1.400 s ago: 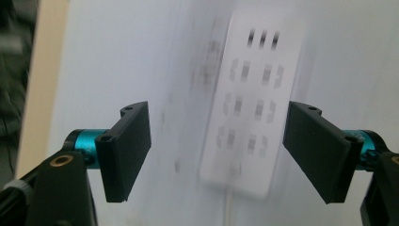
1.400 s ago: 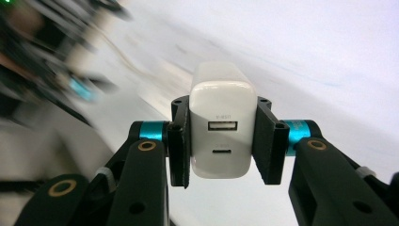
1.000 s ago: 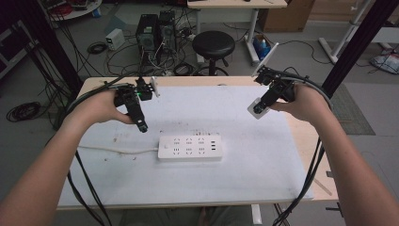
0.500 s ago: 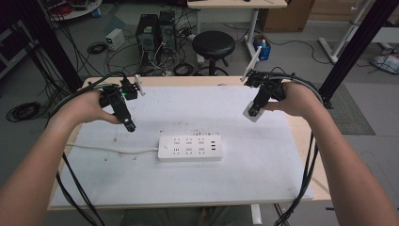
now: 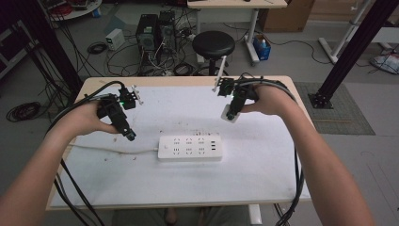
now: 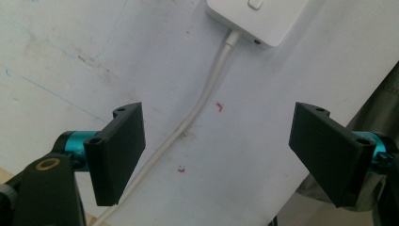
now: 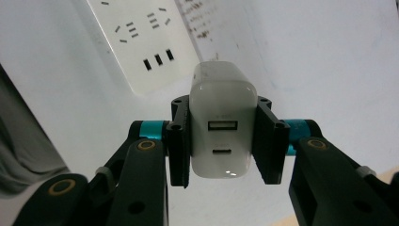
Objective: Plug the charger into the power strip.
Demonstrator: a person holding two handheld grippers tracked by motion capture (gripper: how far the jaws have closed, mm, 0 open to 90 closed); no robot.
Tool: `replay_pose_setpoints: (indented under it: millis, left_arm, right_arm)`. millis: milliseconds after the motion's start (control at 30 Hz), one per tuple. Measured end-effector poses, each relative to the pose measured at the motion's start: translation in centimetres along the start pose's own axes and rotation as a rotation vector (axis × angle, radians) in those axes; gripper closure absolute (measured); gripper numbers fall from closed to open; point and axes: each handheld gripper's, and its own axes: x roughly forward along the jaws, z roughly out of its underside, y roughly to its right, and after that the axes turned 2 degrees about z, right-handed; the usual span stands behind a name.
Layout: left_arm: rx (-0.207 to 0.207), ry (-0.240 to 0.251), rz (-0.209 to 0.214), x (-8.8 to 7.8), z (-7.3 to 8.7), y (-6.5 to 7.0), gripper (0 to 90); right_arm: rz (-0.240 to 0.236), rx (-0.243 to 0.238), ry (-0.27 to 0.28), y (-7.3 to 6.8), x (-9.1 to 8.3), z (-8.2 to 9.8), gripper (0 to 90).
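While right gripper [image 7: 223, 141] grips charger [image 7: 221, 127] | left gripper [image 6: 219, 155] open over cord [image 6: 197, 113] | power strip [image 5: 190, 148] between

High view: above, looking down on table [image 5: 141, 188].
Gripper views: close, both sharing power strip [image 5: 190, 148].

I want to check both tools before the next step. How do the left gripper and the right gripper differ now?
The left gripper has its jaws wide open with nothing between them, while the right gripper is shut on a white charger. The left gripper hangs over the white cable of the power strip, while the right gripper is beyond the strip's other end. Both have black jaws and are hand-held.
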Motion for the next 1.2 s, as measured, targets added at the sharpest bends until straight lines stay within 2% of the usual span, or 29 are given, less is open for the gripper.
replay_pose_setpoints:
  millis: [67,133,233,333,367,400,467,500,533,633,667,767,833,867,933,1000,1100,1167,1200]
  left_arm:
    - [-0.009,0.017,0.001,0.1,0.4,0.2,19.0]
    - [-0.002,0.016,-0.004,0.1,0.7,0.4,19.0]
    - [0.002,0.023,-0.006,0.4,1.1,0.8,19.0]
    - [0.008,0.021,-0.01,0.5,1.3,1.0,19.0]
    - [-0.002,0.033,0.0,0.8,1.5,1.3,19.0]
    - [0.007,0.032,0.002,0.8,1.5,1.3,18.9]
    - [0.004,0.048,0.007,1.1,1.7,1.5,17.2]
    - [0.008,0.045,0.004,1.1,1.7,1.5,17.0]
    - [0.0,0.049,0.004,1.2,1.8,1.6,17.0]
    - [0.017,0.03,0.003,1.2,1.9,1.4,17.0]
    - [0.005,0.038,0.004,1.3,1.9,1.6,17.0]
    - [0.006,0.041,0.006,1.4,1.8,1.7,17.0]
    - [0.011,0.029,0.005,1.3,1.8,1.6,17.0]
    - [0.006,0.036,0.007,1.4,1.8,1.7,17.0]
    - [0.007,0.033,0.006,1.3,1.7,1.7,17.0]
    - [0.012,0.031,0.005,1.2,1.7,1.6,17.0]
    - [0.009,0.031,0.006,1.1,1.7,1.7,17.0]
    - [0.015,0.029,0.007,1.0,1.6,1.8,17.0]
    - [0.013,0.031,0.01,1.0,1.6,1.9,17.0]
  right_arm:
    - [-0.014,-0.046,0.004,-0.5,0.9,-1.4,62.0]
    - [-0.017,-0.072,-0.007,-1.3,2.1,-2.8,62.1]
    - [-0.025,-0.154,-0.035,-2.1,4.4,-4.5,62.0]
    - [-0.026,-0.173,-0.044,-2.5,5.2,-4.9,62.0]
    - [-0.03,-0.212,-0.06,-3.1,6.5,-5.7,62.0]
    - [-0.037,-0.242,-0.075,-3.6,7.6,-6.2,62.0]
    - [-0.051,-0.248,-0.08,-3.7,8.1,-6.5,62.1]
    - [-0.052,-0.27,-0.077,-3.8,8.5,-6.7,62.1]
    - [-0.058,-0.266,-0.081,-3.9,8.5,-6.7,62.1]
    - [-0.074,-0.286,-0.09,-3.9,8.8,-6.8,62.1]
    - [-0.082,-0.293,-0.09,-4.0,8.9,-6.8,62.1]
    - [-0.082,-0.312,-0.092,-4.0,9.2,-6.8,62.1]
    - [-0.074,-0.315,-0.093,-4.1,9.2,-6.9,62.1]
    - [-0.092,-0.31,-0.09,-4.1,9.3,-7.0,62.1]
    - [-0.088,-0.31,-0.105,-4.4,9.6,-7.0,62.1]
    - [-0.089,-0.306,-0.093,-4.4,9.7,-7.1,62.3]
    - [-0.083,-0.33,-0.083,-4.5,9.9,-7.1,62.6]
    - [-0.057,-0.363,-0.095,-5.0,10.6,-7.0,62.8]
    - [-0.064,-0.355,-0.081,-4.9,10.6,-6.9,62.9]
